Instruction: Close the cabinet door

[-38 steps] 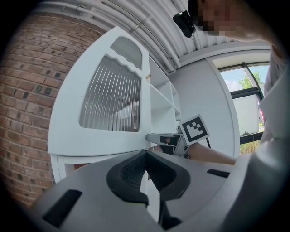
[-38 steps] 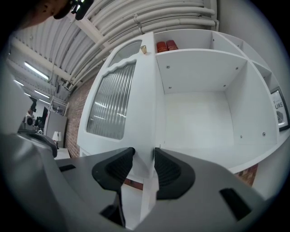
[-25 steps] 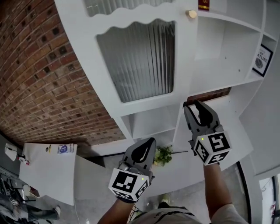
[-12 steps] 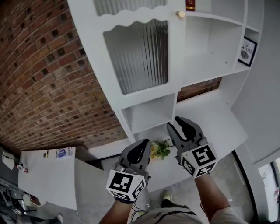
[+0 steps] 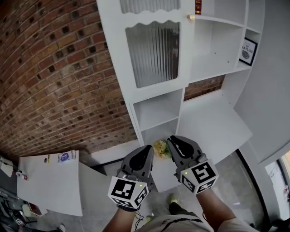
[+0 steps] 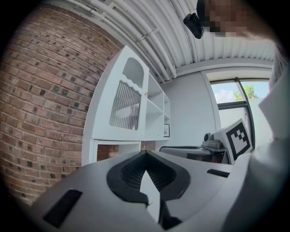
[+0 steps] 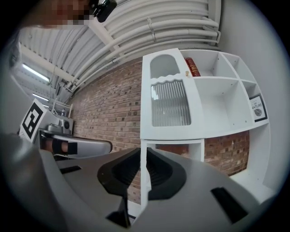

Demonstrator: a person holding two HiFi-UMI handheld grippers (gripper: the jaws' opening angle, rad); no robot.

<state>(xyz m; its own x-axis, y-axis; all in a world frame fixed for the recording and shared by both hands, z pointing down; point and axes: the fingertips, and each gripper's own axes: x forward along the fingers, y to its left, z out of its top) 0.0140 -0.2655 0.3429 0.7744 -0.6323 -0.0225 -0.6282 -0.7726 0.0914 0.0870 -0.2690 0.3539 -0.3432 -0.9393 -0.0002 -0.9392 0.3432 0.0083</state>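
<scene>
Brick, rough and red-brown, fills the left of the scene behind the white cabinet. Our left gripper hangs near and low, its jaws closed tip to tip on nothing. Far beyond it, the cabinet door lies flat in its frame. It is smooth white-painted board with a wavy-edged window of ribbed glass and a small round brass-coloured knob at its right edge. We judge it shut, so the closing step looks done. Next we need only check that it sits flush, and push lightly near the knob if it does not. Our right gripper, just beside the left one, has just been closing its jaws. A narrow slit shows between them, with nothing in it. Right of the door are open shelves holding a red book and a framed print.
</scene>
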